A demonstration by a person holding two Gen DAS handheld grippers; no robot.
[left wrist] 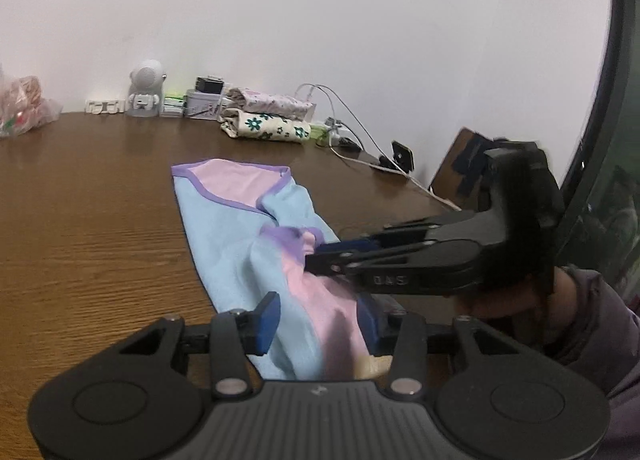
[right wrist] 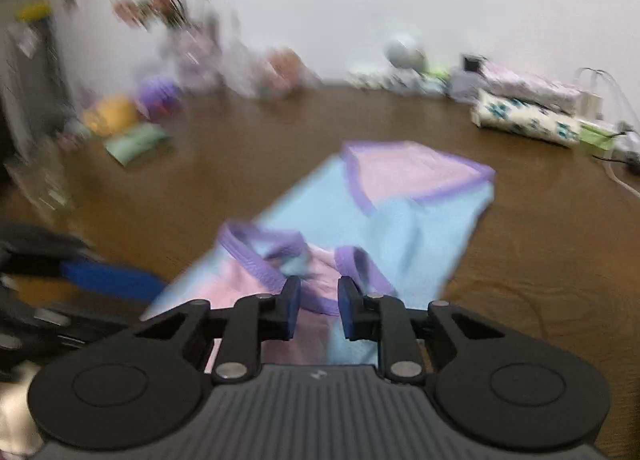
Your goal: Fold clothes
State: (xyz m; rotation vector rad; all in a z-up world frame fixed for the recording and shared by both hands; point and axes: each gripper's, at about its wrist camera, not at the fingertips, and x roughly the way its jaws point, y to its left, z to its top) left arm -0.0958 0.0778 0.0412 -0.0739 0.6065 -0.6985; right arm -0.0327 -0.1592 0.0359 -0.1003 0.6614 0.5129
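A light blue garment [left wrist: 228,244] with pink lining and purple trim lies lengthwise on the brown wooden table [left wrist: 88,219]; it also shows in the right wrist view [right wrist: 416,227]. My left gripper [left wrist: 320,324] is open, its fingers on either side of the garment's near end. My right gripper [right wrist: 319,308] has its fingers narrowly apart around the purple-trimmed pink edge; in the left wrist view it [left wrist: 316,256] reaches in from the right onto the trim. Whether it pinches the cloth is unclear, and the right wrist view is blurred.
Two folded floral cloths [left wrist: 266,119] are stacked at the back by the wall, beside a white robot figure [left wrist: 145,89], small boxes and charger cables [left wrist: 352,139]. A plastic bag [left wrist: 24,107] sits far left. Flowers and packets [right wrist: 132,119] line the table's left side.
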